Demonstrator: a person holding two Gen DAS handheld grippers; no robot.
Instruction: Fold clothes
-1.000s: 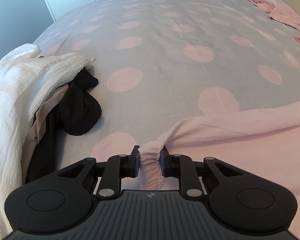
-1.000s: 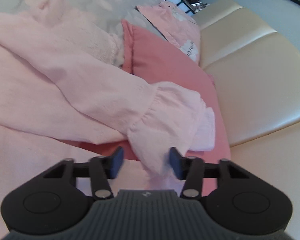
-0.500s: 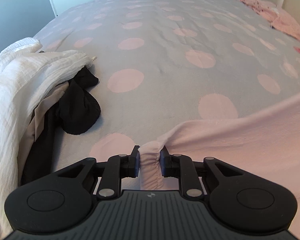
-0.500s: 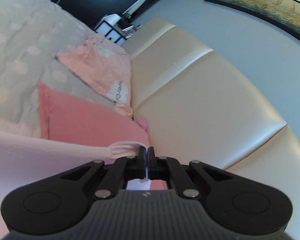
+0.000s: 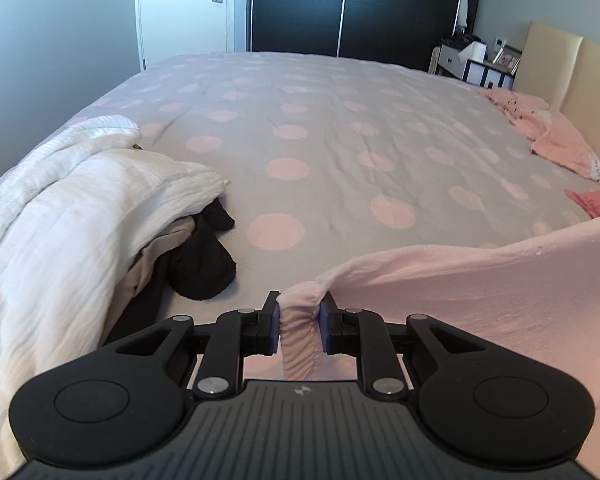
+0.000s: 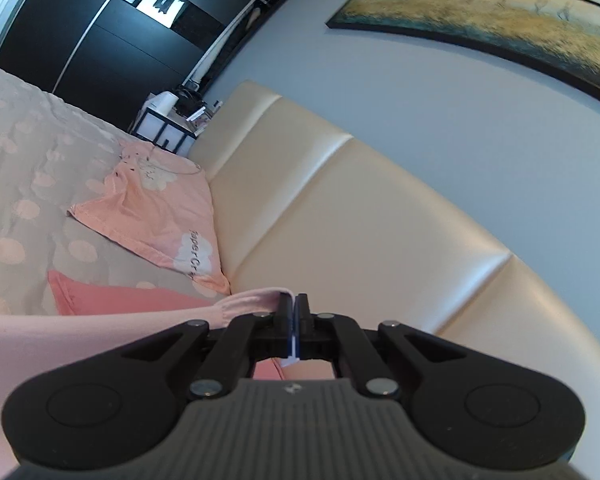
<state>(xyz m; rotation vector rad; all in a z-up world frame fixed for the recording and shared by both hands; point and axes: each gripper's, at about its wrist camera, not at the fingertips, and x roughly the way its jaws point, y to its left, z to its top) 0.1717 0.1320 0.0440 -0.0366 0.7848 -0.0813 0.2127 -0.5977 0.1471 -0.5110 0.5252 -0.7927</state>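
Now both tools clamp the pink garment (image 5: 480, 292): left tool (image 5: 299, 322) on a bunched cuff, right tool (image 6: 293, 322) on a thin edge. Garment hangs stretched above the bed (image 5: 320, 128), long axis running between the tools. Risk: thin right pinch slips under tension, dropping that end.

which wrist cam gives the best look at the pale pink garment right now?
Left wrist. It shows the left gripper pinching a gathered cuff, with the pale pink garment spreading out to the right. The right wrist view catches only a strip of it leading into the shut right gripper.
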